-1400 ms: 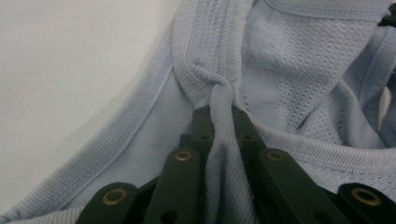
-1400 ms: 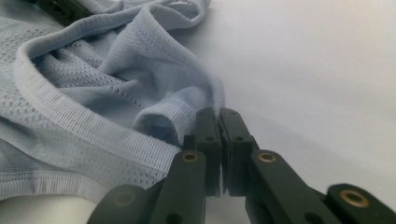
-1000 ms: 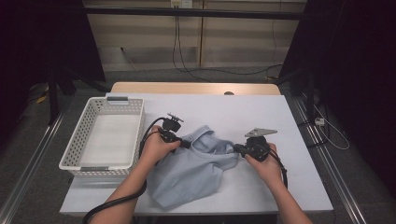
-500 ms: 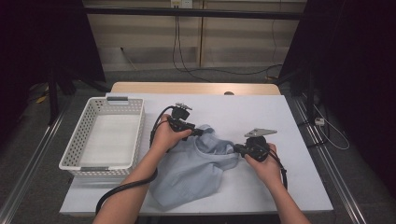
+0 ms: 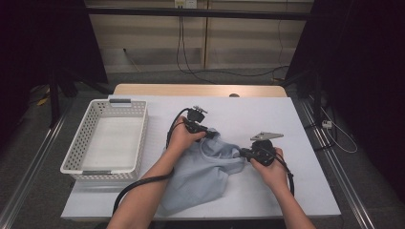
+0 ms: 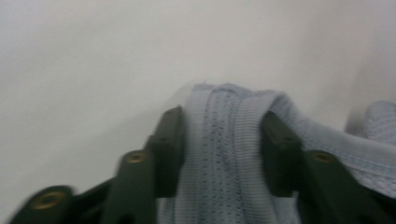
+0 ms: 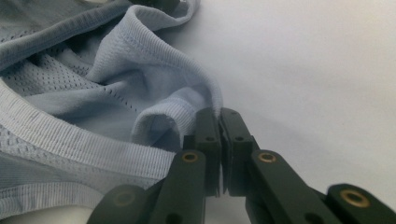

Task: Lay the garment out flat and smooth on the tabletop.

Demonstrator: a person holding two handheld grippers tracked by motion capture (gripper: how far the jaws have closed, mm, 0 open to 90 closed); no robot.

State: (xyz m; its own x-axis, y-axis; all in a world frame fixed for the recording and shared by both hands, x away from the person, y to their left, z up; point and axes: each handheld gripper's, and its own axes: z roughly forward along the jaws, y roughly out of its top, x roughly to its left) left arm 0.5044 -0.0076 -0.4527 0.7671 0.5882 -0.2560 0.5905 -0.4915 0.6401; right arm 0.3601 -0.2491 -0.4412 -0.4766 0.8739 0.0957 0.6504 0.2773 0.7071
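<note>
The light blue shirt lay crumpled mid-surface, right of the white basket. The left hand-held gripper pinched its ribbed collar; the right hand-held gripper was clamped on a hem fold.

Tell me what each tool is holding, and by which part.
Both grip the light blue mesh shirt. The left tool clamps a bunched ribbed band at its far edge; the right tool pinches a thin folded hem at its right edge.
</note>
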